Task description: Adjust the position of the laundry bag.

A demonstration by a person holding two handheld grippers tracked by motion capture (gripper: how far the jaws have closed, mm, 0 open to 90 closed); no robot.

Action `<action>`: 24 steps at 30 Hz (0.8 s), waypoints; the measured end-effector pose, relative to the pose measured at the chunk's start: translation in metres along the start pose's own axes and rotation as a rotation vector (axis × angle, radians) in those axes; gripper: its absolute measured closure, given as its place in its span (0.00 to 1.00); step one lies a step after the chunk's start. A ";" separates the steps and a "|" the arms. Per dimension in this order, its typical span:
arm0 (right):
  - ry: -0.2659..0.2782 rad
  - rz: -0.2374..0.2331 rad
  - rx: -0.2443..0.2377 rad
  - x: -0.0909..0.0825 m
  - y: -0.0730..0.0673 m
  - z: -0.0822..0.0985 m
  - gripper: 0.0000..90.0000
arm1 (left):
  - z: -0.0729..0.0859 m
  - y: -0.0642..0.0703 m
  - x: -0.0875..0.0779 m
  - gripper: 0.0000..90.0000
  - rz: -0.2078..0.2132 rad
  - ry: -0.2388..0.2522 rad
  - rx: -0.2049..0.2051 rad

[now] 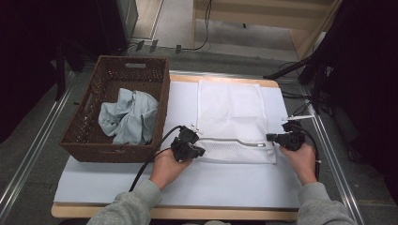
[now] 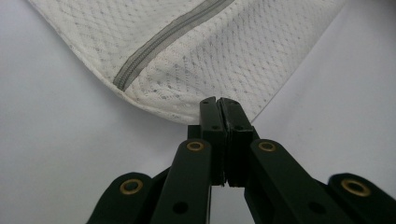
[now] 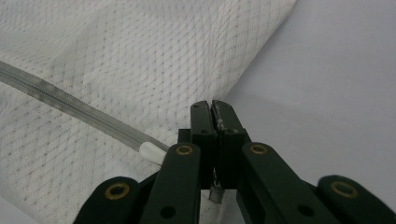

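Two tools work at opposite ends of a white mesh laundry bag point(image 1: 231, 117) that lies flat on the white-covered bench point(image 1: 117, 183), just right of a brown wicker basket point(image 1: 94, 140). The left tool point(image 1: 201, 151) sits at the bag's near left corner, beside the end of the grey zipper point(image 1: 234, 142); in the left gripper view its jaws are pressed together, with the corner of the mesh point(image 2: 219, 56) running in behind their tips, though whether fabric is pinched between them cannot be told. The right tool point(image 1: 269, 137) is at the zipper's right end with its jaws closed; in the right gripper view a small metal piece hangs between them, close to the white zipper tab point(image 3: 152, 151), so it appears to grip the zipper pull. A crumpled pale blue cloth point(image 1: 129, 115) lies inside the basket.
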State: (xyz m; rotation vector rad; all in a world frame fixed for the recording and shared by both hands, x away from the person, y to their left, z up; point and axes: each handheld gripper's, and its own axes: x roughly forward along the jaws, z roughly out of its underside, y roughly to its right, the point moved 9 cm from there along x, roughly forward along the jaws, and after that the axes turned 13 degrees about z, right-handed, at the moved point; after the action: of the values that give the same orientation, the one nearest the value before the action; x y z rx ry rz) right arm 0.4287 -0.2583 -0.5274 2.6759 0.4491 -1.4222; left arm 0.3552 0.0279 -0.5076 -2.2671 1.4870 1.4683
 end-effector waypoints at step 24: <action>0.017 -0.071 -0.009 -0.021 -0.033 0.019 0.99 | 0.038 0.015 -0.023 0.99 -0.023 0.004 0.051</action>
State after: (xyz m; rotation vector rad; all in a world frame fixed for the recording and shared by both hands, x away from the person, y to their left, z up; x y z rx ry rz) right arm 0.3927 -0.2355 -0.5183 2.6925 0.5561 -1.4130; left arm 0.3165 0.0548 -0.5056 -2.2511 1.4765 1.4041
